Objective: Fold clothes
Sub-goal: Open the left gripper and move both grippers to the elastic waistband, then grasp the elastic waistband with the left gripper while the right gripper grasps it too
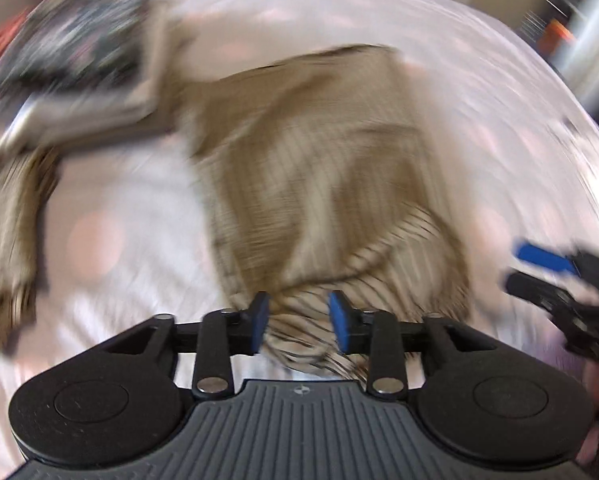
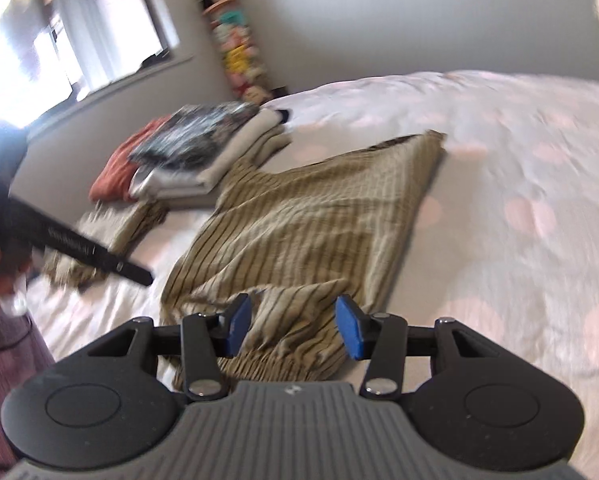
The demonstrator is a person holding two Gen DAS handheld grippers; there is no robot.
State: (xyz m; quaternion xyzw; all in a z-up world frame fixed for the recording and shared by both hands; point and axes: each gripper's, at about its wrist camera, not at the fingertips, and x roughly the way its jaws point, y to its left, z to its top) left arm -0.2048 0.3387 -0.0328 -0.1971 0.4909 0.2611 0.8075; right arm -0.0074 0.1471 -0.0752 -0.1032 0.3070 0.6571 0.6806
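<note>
A tan garment with thin dark stripes (image 1: 319,168) lies spread on the bed, its near hem bunched up; it also shows in the right wrist view (image 2: 299,216). My left gripper (image 1: 299,322) is open, its blue pads on either side of the bunched hem, not closed on it. My right gripper (image 2: 293,326) is open just above the near hem. The right gripper also shows at the right edge of the left wrist view (image 1: 547,268). The left wrist view is blurred.
A stack of folded clothes (image 2: 203,148) with a dark patterned item on top sits at the bed's far left, an orange-red garment (image 2: 115,172) beside it. The bedspread (image 2: 519,200) is white with pink dots. A window and wall lie behind.
</note>
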